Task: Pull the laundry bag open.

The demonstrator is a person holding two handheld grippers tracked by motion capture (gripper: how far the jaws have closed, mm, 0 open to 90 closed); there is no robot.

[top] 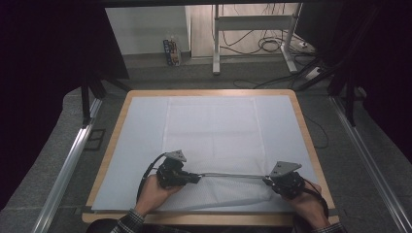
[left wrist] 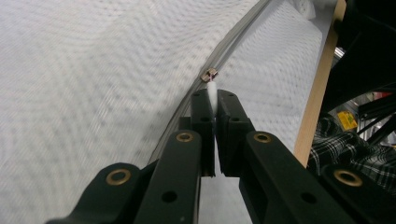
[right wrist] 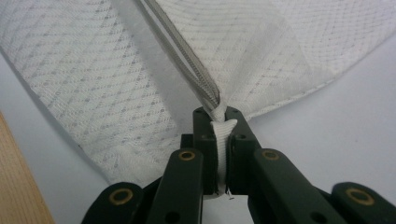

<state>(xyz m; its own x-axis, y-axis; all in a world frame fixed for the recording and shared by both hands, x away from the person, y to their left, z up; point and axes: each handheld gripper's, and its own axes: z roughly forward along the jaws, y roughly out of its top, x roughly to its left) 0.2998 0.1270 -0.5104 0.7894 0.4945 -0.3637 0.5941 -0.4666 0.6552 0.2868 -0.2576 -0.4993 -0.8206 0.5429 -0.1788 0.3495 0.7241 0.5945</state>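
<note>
A white mesh bag [top: 221, 193] lies at the near edge of the table, its grey zipper [top: 233, 175] stretched taut between my two grippers. My left gripper [top: 196, 177] is shut on the zipper's small white pull tab [left wrist: 212, 91], just behind the metal slider [left wrist: 209, 74]. In the left gripper view the zipper [left wrist: 236, 39] runs away across the mesh [left wrist: 93, 70]. My right gripper [top: 266, 181] is shut on the white fabric tab [right wrist: 223, 135] at the zipper's end [right wrist: 205, 91], with mesh [right wrist: 93, 93] spreading out on both sides beyond the jaws.
The wooden table [top: 307, 131] carries a white cover [top: 141, 141] with a folded white cloth [top: 214, 126] in its middle. Metal rails [top: 68, 165] run along both sides. Beyond the far edge are desk legs [top: 216, 43], cables and a small carton [top: 171, 52].
</note>
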